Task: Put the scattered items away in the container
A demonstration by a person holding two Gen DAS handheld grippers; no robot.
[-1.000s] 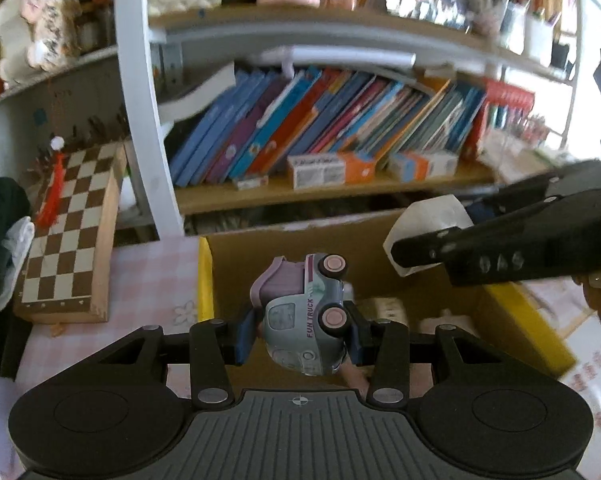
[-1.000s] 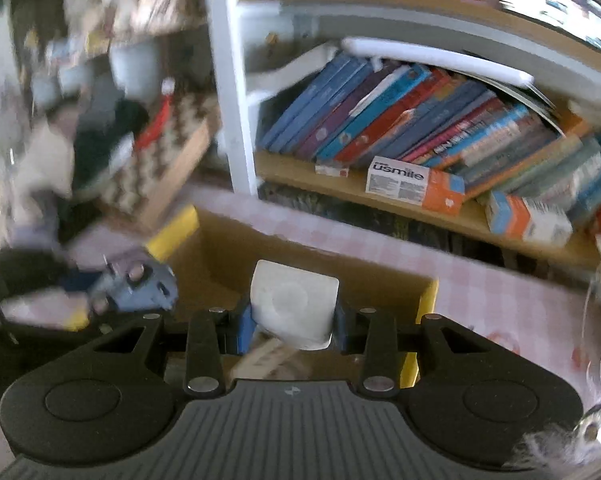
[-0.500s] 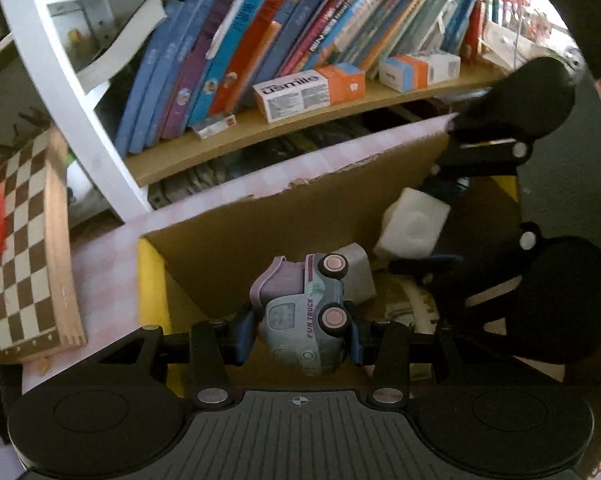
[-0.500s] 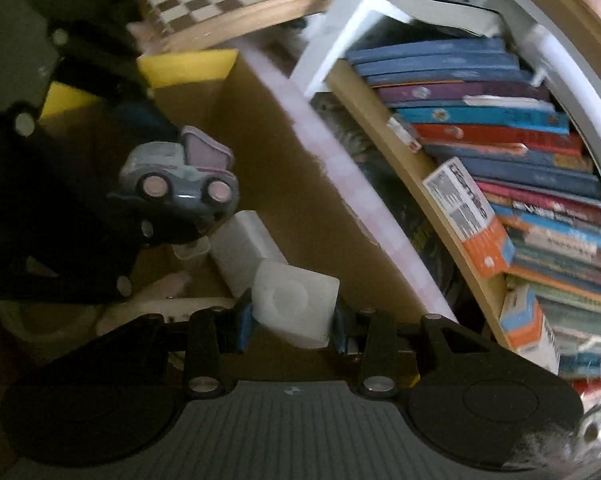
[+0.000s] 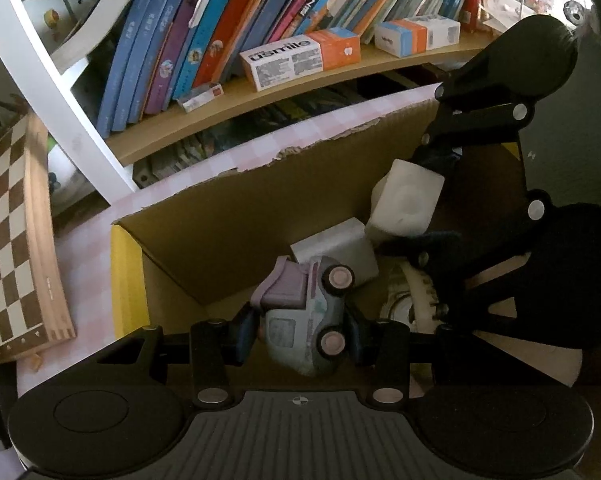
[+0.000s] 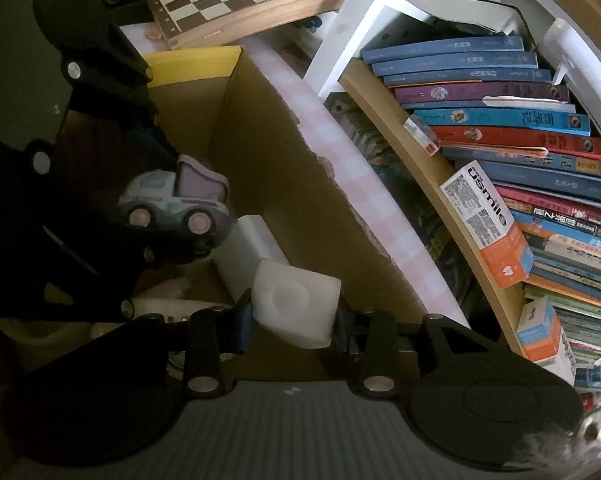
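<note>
Bookshelf fills the upper frame in both wrist views, packed with leaning books, a chessboard at left edge. Pink checked worktop carries the cardboard box, open top, yellow flap at its left, centre of frame.

Both grippers are inside the box mouth. Left gripper at lower centre, fingers pinching a toy truck tipped on its side, wheels facing right. Right gripper has fingers clamped on a white cube, which sits right of centre in the left view, up and right of the truck.

Key relation: box floor lies straight below both loads, so each drop is just down and release. Another white block rests on the floor between and under the two, touching or nearly touching the truck; dim light, can't be sure. Other clutter at the bottom right of the box is too dark to identify. Grippers sit close together; releasing at once risks a knock.
</note>
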